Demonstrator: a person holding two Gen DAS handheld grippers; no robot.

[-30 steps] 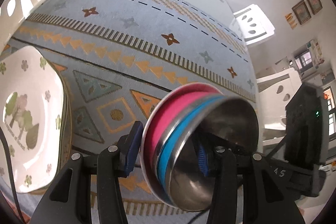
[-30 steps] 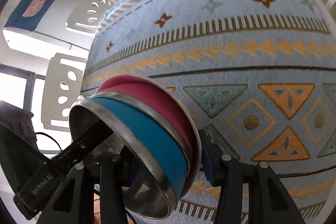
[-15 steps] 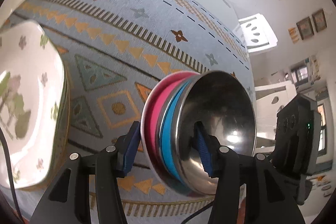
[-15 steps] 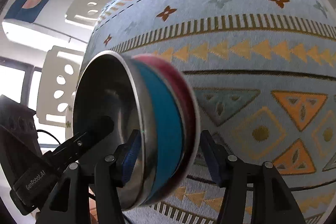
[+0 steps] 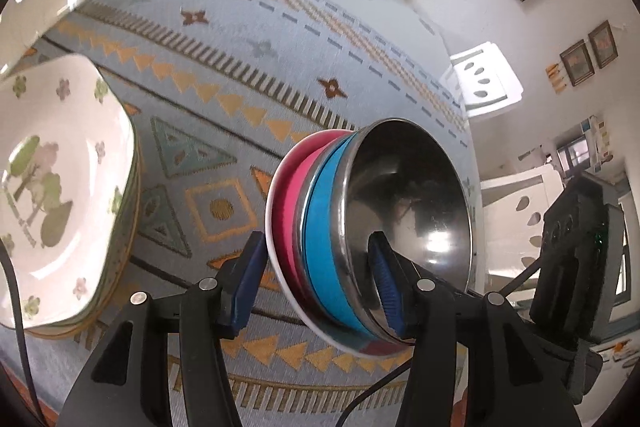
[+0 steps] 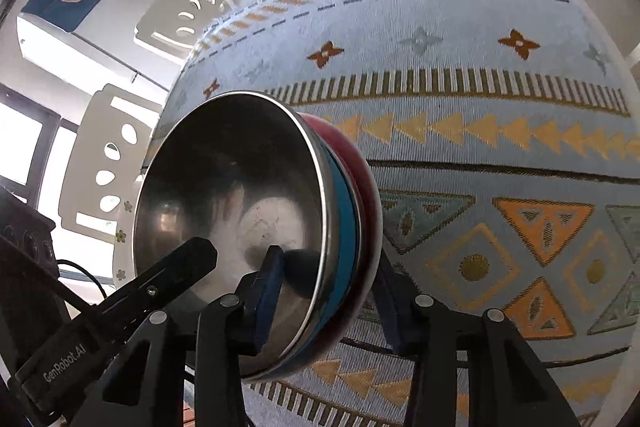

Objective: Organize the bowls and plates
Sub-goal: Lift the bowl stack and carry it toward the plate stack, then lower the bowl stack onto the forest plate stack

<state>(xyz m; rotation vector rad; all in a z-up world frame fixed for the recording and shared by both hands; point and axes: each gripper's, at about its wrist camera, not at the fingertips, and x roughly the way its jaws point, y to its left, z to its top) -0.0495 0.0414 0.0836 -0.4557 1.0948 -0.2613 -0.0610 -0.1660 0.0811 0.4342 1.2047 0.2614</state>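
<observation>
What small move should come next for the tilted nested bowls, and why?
Probably tip the nested bowls level before setting them down. They stand almost on edge over the tablecloth, the left gripper straddles their wall, the right gripper has its jaws closing across it too, and the floral plates lie beside them.

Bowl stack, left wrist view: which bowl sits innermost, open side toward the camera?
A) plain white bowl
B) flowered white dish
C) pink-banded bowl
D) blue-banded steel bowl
D. The blue-banded steel bowl shows its shiny inside, nested in the pink-banded bowl behind it; the flowered white dish lies apart on the tablecloth at the left.
</observation>
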